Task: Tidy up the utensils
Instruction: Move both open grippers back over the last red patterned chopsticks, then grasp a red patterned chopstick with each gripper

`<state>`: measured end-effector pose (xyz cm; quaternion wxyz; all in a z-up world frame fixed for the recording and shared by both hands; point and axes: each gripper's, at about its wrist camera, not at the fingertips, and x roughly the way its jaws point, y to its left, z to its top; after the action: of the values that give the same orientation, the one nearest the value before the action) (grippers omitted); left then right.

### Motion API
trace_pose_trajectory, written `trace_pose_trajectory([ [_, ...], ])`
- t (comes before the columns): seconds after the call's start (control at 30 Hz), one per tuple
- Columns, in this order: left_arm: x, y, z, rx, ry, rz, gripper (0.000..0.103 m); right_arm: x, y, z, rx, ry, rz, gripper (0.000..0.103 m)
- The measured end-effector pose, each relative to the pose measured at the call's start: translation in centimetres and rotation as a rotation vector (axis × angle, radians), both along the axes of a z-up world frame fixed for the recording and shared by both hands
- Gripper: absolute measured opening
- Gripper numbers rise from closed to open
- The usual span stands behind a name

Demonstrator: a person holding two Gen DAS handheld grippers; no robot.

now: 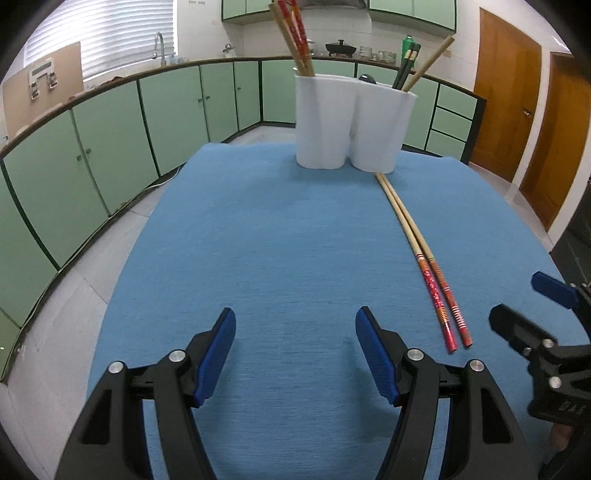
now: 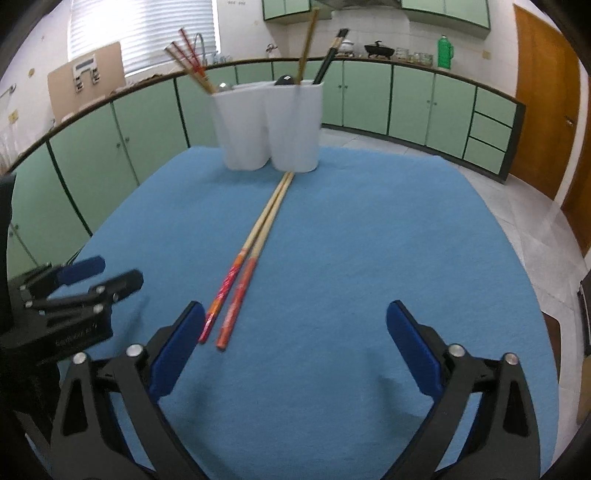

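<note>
A white utensil holder [image 1: 354, 123] with two joined compartments stands at the far end of the surface [image 1: 277, 240], which is covered by a blue cloth. Taking the holder as the landmark: its left compartment carries red-patterned chopsticks [image 1: 293, 35] that lean out to the left, and its right compartment carries a dark pair [image 1: 406, 66] and one plain bamboo stick [image 1: 430, 61] leaning right. A dark rounded object [image 1: 366, 78] shows just above the rim between the compartments; what it is cannot be told.

A loose pair of chopsticks [image 1: 424, 254] lies flat on the cloth in front of the holder. Their pale bamboo tips touch or nearly touch the base of the right compartment, and their red-and-orange handle ends point away from the holder toward the cameras. The two sticks lie side by side, almost touching along their length.

The left claw [image 1: 295, 354] hovers over bare cloth, well in front of the holder and to the left of the loose pair, its blue-padded jaws spread wide with nothing between them. The right claw [image 2: 295, 347] is also spread wide and empty; seen from the right wrist, the handle ends of the loose pair [image 2: 255, 254] lie just beside its left pad [image 2: 177, 347], inside the gap, while the holder [image 2: 269, 125] stands far ahead.
</note>
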<state>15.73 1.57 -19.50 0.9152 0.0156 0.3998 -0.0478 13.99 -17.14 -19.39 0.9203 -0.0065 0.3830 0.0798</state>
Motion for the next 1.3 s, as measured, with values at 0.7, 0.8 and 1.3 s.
trace_pose_trajectory([
  [0.7,0.0,0.5,-0.2,0.003,0.016,-0.013,0.066,0.1,2.3,-1.7,-0.037,0.116,0.068,0.006],
  [0.8,-0.3,-0.2,0.0,-0.01,0.016,-0.034,0.066,-0.1,1.8,-1.6,-0.025,0.118,0.071,0.005],
  [1.3,-0.8,-7.1,-0.8,-0.047,0.057,-0.173,0.049,0.3,-6.1,-1.6,0.008,0.113,-0.103,0.005],
])
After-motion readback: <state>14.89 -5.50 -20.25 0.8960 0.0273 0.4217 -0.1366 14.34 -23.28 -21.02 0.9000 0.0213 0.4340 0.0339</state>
